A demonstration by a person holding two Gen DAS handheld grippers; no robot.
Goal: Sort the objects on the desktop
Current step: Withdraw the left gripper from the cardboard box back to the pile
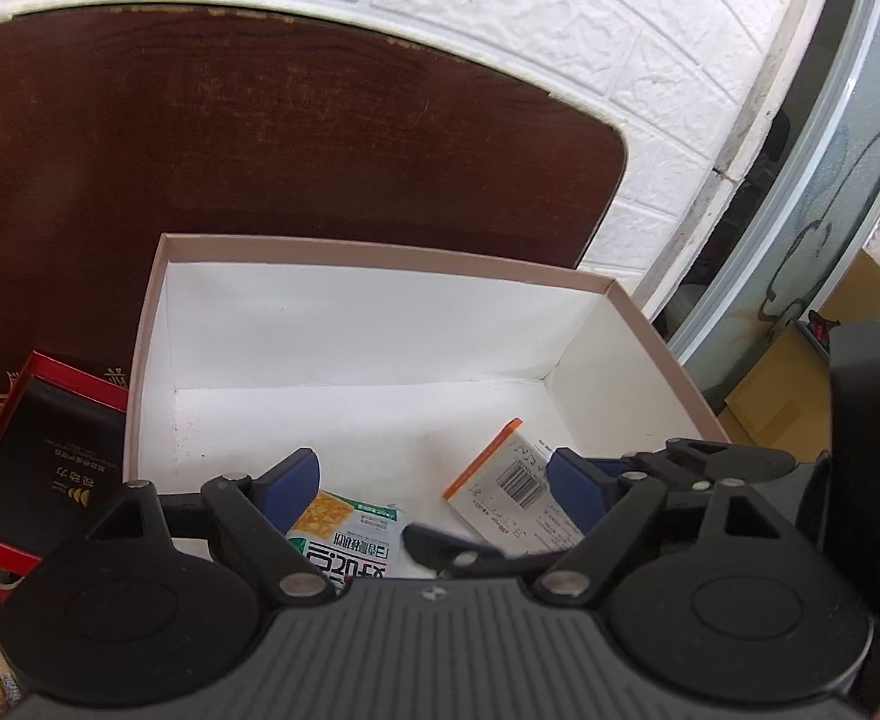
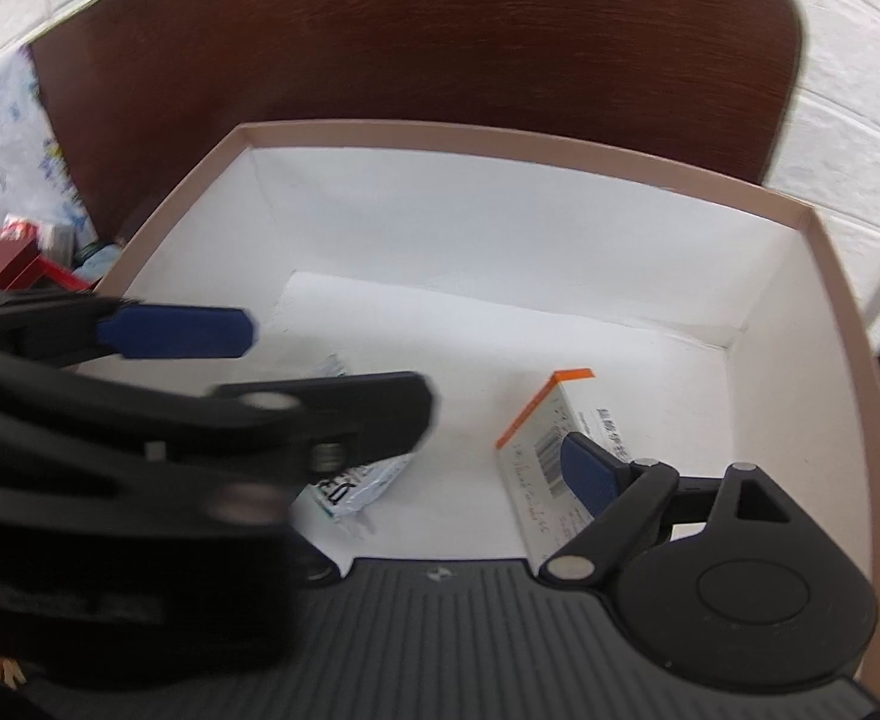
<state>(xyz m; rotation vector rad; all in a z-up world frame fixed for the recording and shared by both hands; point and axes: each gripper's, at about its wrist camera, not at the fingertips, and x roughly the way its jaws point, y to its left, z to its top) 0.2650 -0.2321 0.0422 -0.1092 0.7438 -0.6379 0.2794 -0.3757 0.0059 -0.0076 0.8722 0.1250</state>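
Black card [image 1: 50,468] in the red box: "视动力" (gold); snack packet [image 1: 350,534] and barcoded box [image 1: 517,480]: unreadable.

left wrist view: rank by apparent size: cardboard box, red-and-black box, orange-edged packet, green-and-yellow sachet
1. cardboard box
2. red-and-black box
3. orange-edged packet and green-and-yellow sachet: similar, both partly hidden by the left gripper, so unranked.

Below the left claw [image 1: 434,483] a box [image 1: 380,255] sits on the desk [image 1: 290,138], holding a packet [image 1: 350,531] under the claw's left finger and a carton [image 1: 514,489] by its right, with a case [image 1: 44,468] outside to the left.
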